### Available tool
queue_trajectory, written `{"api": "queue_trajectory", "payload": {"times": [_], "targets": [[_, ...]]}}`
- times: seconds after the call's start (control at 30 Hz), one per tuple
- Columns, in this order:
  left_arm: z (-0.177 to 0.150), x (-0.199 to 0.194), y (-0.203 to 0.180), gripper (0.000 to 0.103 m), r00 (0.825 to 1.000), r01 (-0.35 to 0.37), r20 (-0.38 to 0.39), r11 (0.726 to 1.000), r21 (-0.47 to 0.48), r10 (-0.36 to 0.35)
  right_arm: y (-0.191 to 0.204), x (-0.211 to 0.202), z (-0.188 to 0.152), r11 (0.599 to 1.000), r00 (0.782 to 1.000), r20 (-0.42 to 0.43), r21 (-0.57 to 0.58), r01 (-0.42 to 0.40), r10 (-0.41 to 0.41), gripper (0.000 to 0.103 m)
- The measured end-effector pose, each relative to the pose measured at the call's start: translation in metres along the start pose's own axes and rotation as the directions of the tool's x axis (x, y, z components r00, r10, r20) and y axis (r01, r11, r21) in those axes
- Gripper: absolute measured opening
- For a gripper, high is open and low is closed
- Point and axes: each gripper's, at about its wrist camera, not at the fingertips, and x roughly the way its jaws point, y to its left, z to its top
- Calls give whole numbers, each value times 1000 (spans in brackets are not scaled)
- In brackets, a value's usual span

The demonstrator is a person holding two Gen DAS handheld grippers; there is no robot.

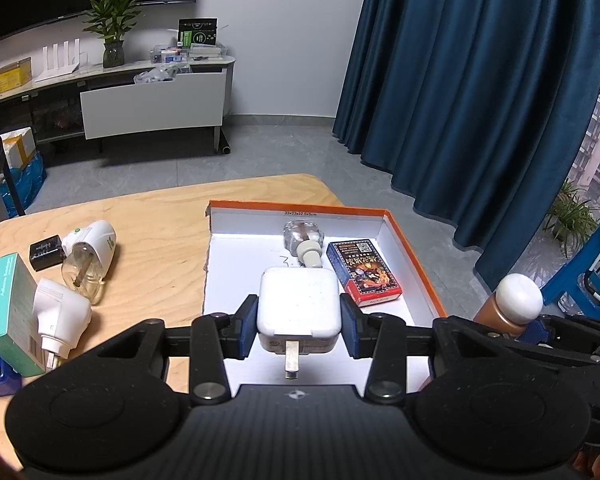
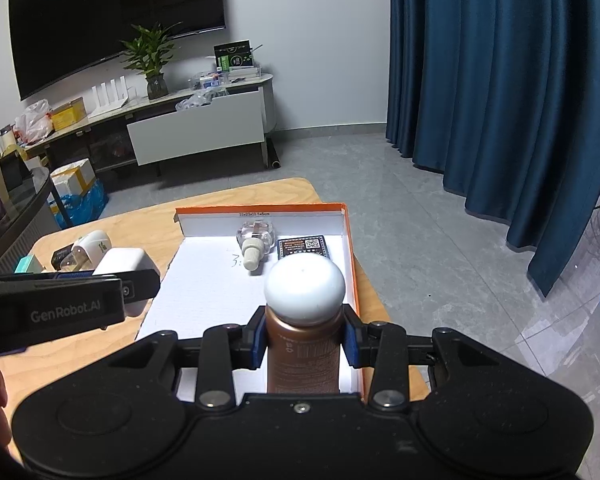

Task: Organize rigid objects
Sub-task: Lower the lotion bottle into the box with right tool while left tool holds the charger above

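My left gripper (image 1: pixel 299 330) is shut on a white plug adapter (image 1: pixel 298 304) and holds it over the near part of the orange-rimmed white box (image 1: pixel 416 256). My right gripper (image 2: pixel 305 338) is shut on a brown bottle with a white round cap (image 2: pixel 304 320), held over the box's near right side (image 2: pixel 350 248). In the box lie a clear small bottle (image 1: pixel 305 240) and a pack of cards (image 1: pixel 362 272). The bottle also shows at the right of the left wrist view (image 1: pixel 512 304).
On the wooden table (image 1: pixel 152 216) left of the box lie a white plug-in device with a clear bottle (image 1: pixel 86 256), a white plug (image 1: pixel 60 316), a small black box (image 1: pixel 46 254) and a teal carton (image 1: pixel 12 312). Blue curtains (image 1: pixel 480 100) hang at the right.
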Motion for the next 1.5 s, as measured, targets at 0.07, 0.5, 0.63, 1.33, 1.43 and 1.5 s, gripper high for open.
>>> {"api": "queue_trajectory", "payload": {"times": [0.07, 0.5, 0.63, 1.33, 1.43, 1.5], "targets": [[0, 1, 0, 43, 1000, 1, -2, 1000, -1, -1, -1, 3, 2, 1000, 1000, -10, -7, -4, 4, 46], [0, 5, -1, 43, 1000, -4, -5, 1000, 4, 4, 0, 7, 7, 999, 1000, -19, -37, 9, -10, 46], [0, 5, -2, 43, 1000, -4, -6, 1000, 5, 4, -1, 8, 8, 999, 1000, -20, -35, 13, -14, 46], [2, 16, -2, 43, 1000, -1, -18, 1000, 4, 1, 1, 13, 9, 999, 999, -29, -44, 22, -24, 46], [3, 18, 0, 43, 1000, 0, -22, 1000, 4, 0, 1, 18, 9, 999, 999, -37, -46, 24, -26, 46], [3, 20, 1, 43, 1000, 1, -24, 1000, 5, -1, 1, 21, 9, 999, 999, -44, -47, 25, -27, 46]]}}
